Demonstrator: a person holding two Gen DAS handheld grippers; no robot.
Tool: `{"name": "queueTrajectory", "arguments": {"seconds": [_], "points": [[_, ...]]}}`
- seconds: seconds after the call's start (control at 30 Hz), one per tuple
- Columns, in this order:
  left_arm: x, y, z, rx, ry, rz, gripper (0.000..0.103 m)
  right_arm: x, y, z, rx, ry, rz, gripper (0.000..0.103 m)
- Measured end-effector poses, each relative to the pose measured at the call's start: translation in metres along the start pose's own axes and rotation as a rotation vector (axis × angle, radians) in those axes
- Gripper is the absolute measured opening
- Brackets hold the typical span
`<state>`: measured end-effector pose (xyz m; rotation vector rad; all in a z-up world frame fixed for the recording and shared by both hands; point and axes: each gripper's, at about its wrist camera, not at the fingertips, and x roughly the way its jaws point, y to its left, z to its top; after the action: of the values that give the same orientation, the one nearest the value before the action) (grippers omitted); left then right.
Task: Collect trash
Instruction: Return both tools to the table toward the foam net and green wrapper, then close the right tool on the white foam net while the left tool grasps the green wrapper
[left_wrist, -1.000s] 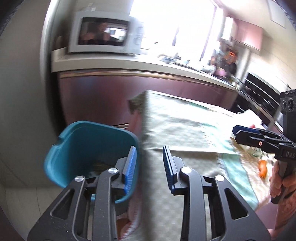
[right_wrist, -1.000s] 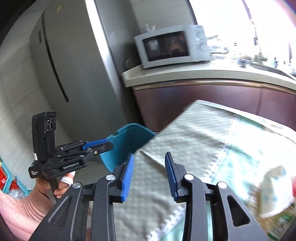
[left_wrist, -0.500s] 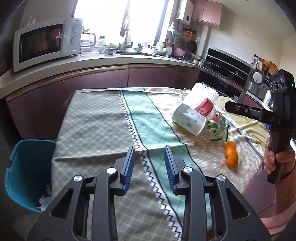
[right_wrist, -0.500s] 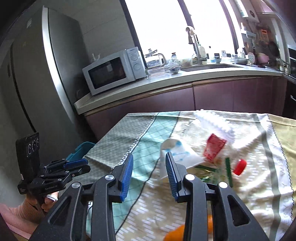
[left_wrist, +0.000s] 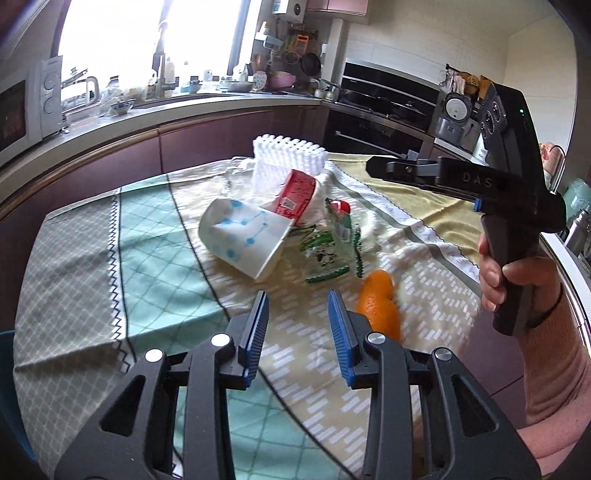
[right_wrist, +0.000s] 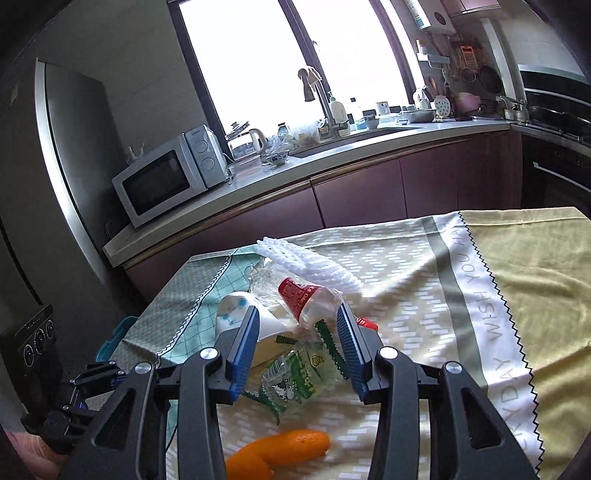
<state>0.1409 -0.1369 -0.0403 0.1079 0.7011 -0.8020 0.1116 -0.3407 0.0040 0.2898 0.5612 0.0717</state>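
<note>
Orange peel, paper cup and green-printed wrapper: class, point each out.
orange peel (left_wrist: 378, 304), left wrist view, its middle.
paper cup (left_wrist: 243, 238), left wrist view, its side wall.
green-printed wrapper (right_wrist: 299, 373), right wrist view, its printed face.

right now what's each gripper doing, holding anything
left gripper: open, holding nothing, above the tablecloth.
right gripper: open, holding nothing, over the trash pile.

Bench (left_wrist: 92, 258): covered by patterned cloth (right_wrist: 461, 295), grey, teal, white and yellow bands | paper cup (left_wrist: 243, 240) on its side, touching red-labelled bottle (left_wrist: 299, 195) | green-printed wrapper (right_wrist: 299, 373) beside cup | orange peel (left_wrist: 380, 306) near front edge | white foam net (left_wrist: 288, 155) behind.
</note>
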Motion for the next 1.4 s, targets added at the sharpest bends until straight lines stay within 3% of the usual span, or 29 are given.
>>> {"name": "queueTrajectory", "arguments": {"seconds": [0.53,0.83,1.1,1.2,1.23,1.3,1.4], "points": [[0.042,-0.039,0.016,0.046,0.048,-0.066,0.038,0.009,-0.014,-0.011,0.026,0.032,0.035,0.042],[0.074,-0.048,0.031,0.030,0.066,-0.040,0.036,0.029,-0.011,0.019,-0.023,0.008,0.064,0.044],[0.089,-0.041,0.039,-0.015,0.102,-0.051,0.017,0.069,-0.005,0.032,-0.103,0.064,0.026,0.047],[0.089,-0.038,0.040,-0.026,0.099,-0.061,0.014,0.075,-0.006,0.034,-0.118,0.071,0.018,0.038],[0.088,-0.037,0.040,-0.031,0.098,-0.066,0.011,0.076,-0.005,0.034,-0.122,0.074,0.019,0.029],[0.087,-0.035,0.041,-0.040,0.094,-0.078,0.005,0.075,-0.005,0.035,-0.128,0.072,0.015,0.024],[0.084,-0.033,0.040,-0.048,0.087,-0.090,0.004,0.070,-0.006,0.036,-0.122,0.056,0.009,0.014]]}}
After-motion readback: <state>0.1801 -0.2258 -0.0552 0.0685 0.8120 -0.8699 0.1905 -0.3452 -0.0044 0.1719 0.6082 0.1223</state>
